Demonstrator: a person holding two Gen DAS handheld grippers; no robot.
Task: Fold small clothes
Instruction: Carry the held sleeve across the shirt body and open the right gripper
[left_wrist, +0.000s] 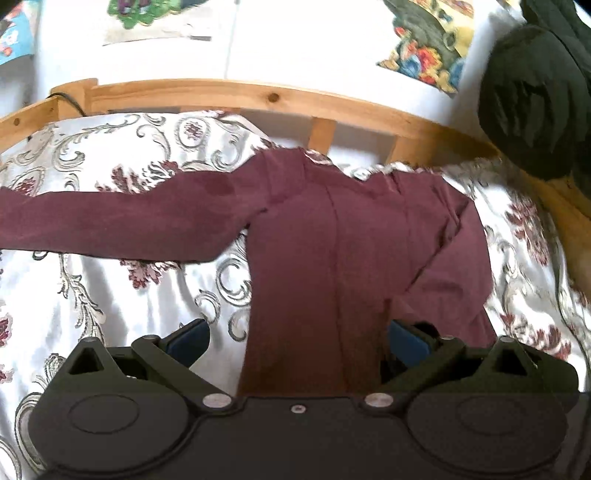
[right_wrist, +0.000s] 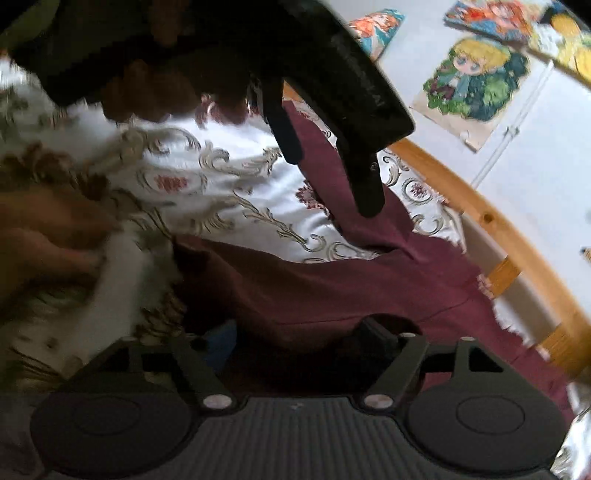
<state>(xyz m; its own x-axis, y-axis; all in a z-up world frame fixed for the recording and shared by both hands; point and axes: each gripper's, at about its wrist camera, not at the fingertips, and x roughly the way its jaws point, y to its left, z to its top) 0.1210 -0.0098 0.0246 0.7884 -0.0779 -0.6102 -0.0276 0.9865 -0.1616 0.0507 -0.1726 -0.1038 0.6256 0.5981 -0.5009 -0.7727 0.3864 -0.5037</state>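
A maroon long-sleeved shirt (left_wrist: 332, 236) lies on a patterned bedspread (left_wrist: 110, 295). Its left sleeve (left_wrist: 110, 225) stretches out to the left; the right sleeve (left_wrist: 454, 258) is folded in over the body. My left gripper (left_wrist: 299, 338) is open, its blue-padded fingers (left_wrist: 190, 338) straddling the shirt's lower body just above the cloth. In the right wrist view the shirt (right_wrist: 332, 291) fills the middle. My right gripper (right_wrist: 295, 338) is open over the maroon cloth, its fingertips partly hidden in shadow. The left gripper (right_wrist: 332, 173) hangs dark above the shirt there.
A wooden bed rail (left_wrist: 258, 94) curves behind the bed, also in the right wrist view (right_wrist: 517, 240). Cartoon pictures (right_wrist: 476, 85) hang on the white wall. A dark rounded shape (left_wrist: 535, 110) sits at upper right. A blurred hand (right_wrist: 48, 236) lies at the left.
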